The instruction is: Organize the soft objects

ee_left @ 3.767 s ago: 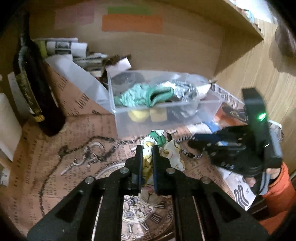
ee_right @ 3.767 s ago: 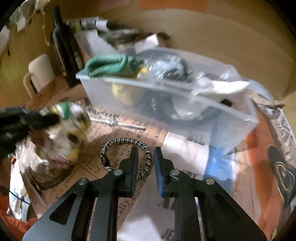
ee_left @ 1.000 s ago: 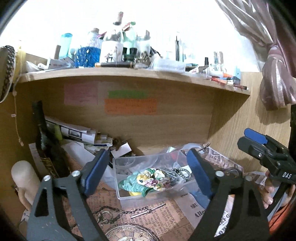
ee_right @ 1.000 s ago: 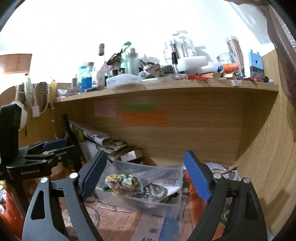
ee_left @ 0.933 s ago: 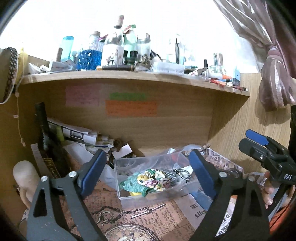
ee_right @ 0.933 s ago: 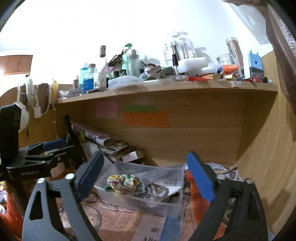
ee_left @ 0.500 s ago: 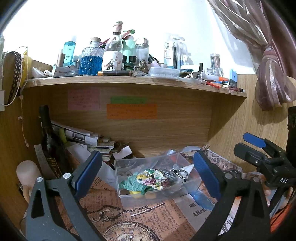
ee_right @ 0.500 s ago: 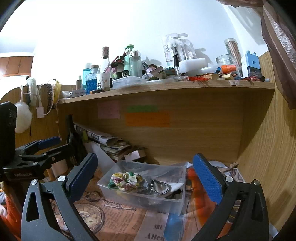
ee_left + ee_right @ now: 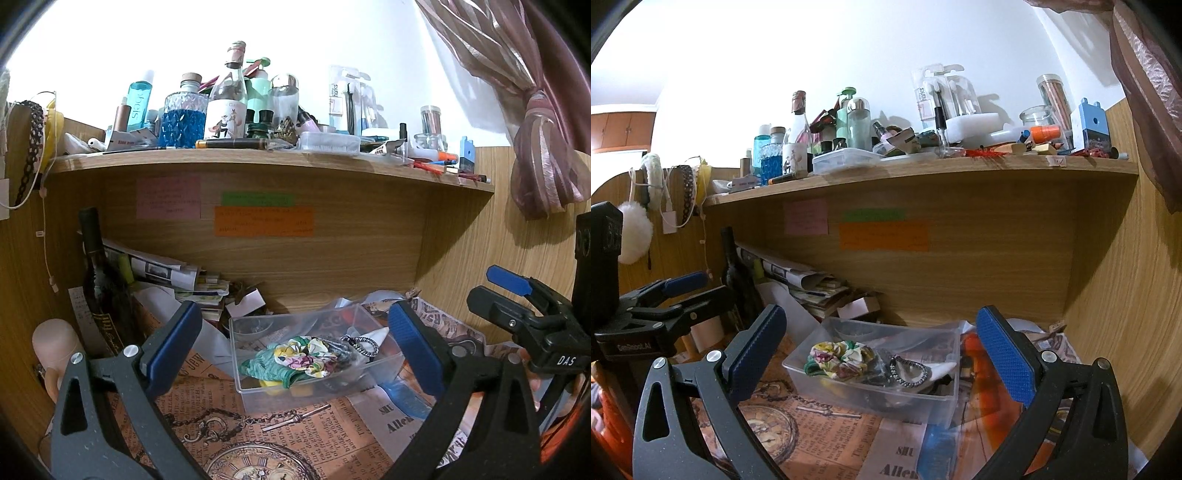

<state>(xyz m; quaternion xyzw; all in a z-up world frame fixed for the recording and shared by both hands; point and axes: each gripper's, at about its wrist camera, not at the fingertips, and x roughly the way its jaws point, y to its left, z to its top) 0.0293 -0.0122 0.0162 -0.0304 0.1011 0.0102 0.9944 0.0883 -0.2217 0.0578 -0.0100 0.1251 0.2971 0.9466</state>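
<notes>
We couldn't read the sticky notes (image 9: 263, 220) above the left tongs, way too small. The yellow things (image 9: 272, 388) under the scrunchie (image 9: 303, 355) in the clear bin (image 9: 314, 386) were mostly buried, and the clock print (image 9: 258, 463) got cut off.

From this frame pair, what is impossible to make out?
- Writing on the sticky notes: too small, both views.
- Lower contents of the clear bin: buried under the floral scrunchie and beaded bracelet.
- Clock print: cut off by left view's bottom edge.
- Table in front: hidden by gripper bodies.
</notes>
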